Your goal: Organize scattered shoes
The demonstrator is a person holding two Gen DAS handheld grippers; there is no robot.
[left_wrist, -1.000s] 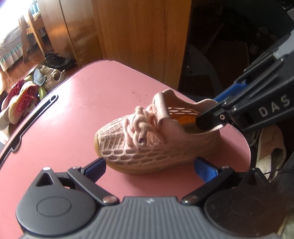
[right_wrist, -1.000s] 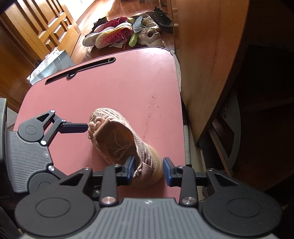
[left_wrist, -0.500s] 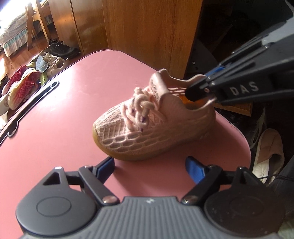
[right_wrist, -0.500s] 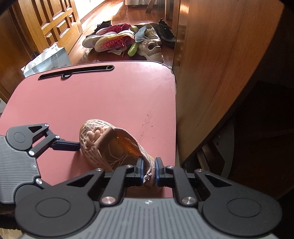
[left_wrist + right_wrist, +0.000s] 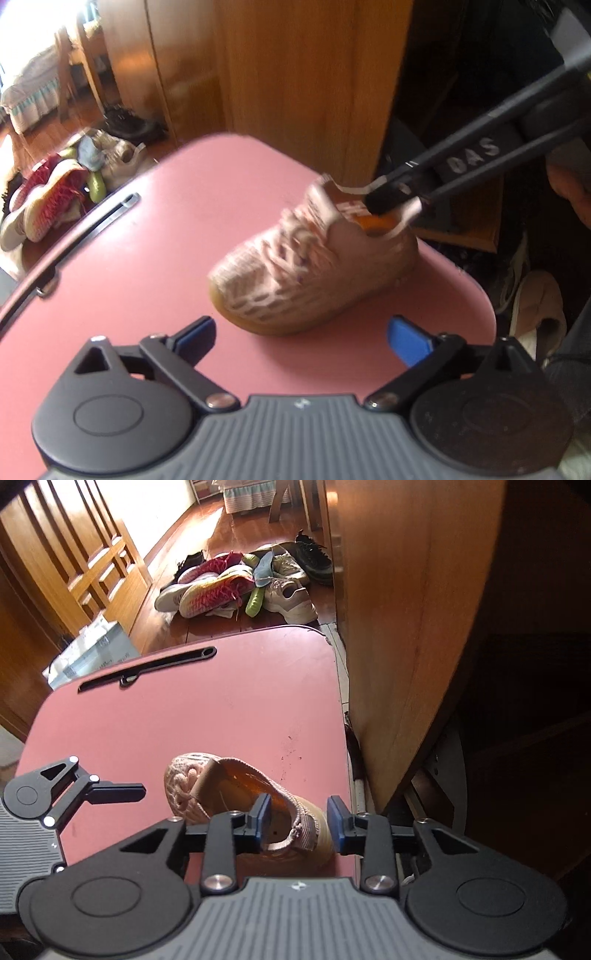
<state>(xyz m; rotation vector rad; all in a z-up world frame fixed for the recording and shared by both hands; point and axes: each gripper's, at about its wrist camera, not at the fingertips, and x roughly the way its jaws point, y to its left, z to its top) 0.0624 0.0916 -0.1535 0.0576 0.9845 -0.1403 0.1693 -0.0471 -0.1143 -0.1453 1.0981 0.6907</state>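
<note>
From the left wrist camera we see a small pink knit shoe [image 5: 314,266] sitting on a pink table [image 5: 129,277], toward the table's right edge, toe pointing at us and a bit left. It's blurry, but the laces and the gum-coloured sole show fine. Our left gripper [image 5: 301,338] hangs just short of the toe with its blue pads spread really wide and opening further, nothing between them, not touching the shoe. The right gripper [image 5: 397,201] comes in from the upper right, its black fingers reaching down at the heel collar, one inside the shoe opening and one outside. Off the far left edge of the table there's a pile of shoes [image 5: 55,195] on the wooden floor, and a wooden cabinet [image 5: 306,85] stands right behind the table.

Over to the right wrist camera: same shoe [image 5: 236,801], now seen from the heel end, orange insole visible. The right gripper [image 5: 300,823] straddles the back of the heel, left pad inside the opening and right pad outside. The jaws are opening, and there's a visible gap between the outer pad and the heel, so they're not pinching it. The left gripper's black finger [image 5: 114,792] points at the toe from the left, a little apart from it. The table [image 5: 184,716] has a long dark slot [image 5: 147,666] near its far edge, and beyond it the pile of shoes [image 5: 243,587] lies on the floor: red, white, black ones all jumbled. The wooden cabinet [image 5: 406,627] runs along the table's right side.
</note>
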